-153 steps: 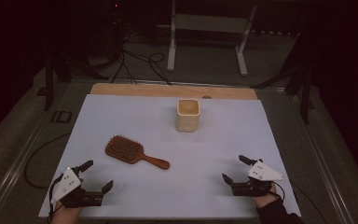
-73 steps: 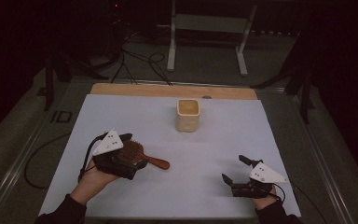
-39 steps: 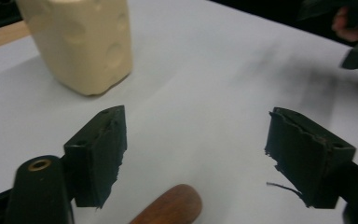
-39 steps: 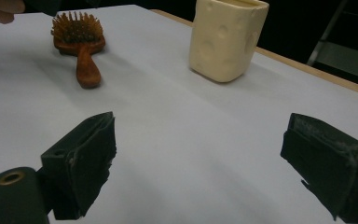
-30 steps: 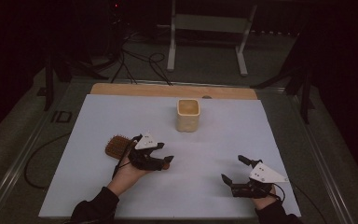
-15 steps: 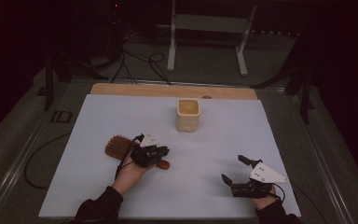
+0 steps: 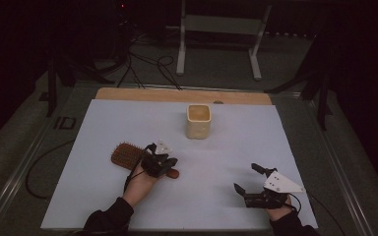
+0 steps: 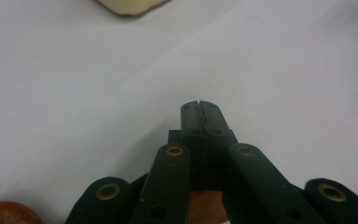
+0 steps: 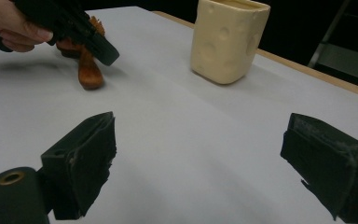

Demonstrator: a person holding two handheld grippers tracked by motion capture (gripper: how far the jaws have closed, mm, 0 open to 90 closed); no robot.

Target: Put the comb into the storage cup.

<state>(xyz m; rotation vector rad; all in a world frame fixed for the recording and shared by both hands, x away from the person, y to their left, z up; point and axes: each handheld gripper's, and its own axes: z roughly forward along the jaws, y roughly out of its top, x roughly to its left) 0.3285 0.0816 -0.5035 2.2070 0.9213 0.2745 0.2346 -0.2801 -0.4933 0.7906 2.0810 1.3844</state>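
Left of centre on white table cover [image 7: 103,123], we see wooden hairbrush [image 7: 127,155] lying flat, handle pointing right. Our left gripper [image 7: 166,164] sits over that handle, jaws just closed, tips pressed together above it; handle shows beneath them, grip itself unclear. Cream cup [image 7: 199,121] stands farther back, well apart. At right, our right gripper [image 7: 248,179] rests on cover, jaws wide apart, empty.

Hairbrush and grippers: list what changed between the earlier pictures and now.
The left gripper came from the near left to the handle of the hairbrush. Its jaws have just been closing and now meet at the tips, with the handle beneath. The hairbrush, cream cup and open right gripper stayed put.
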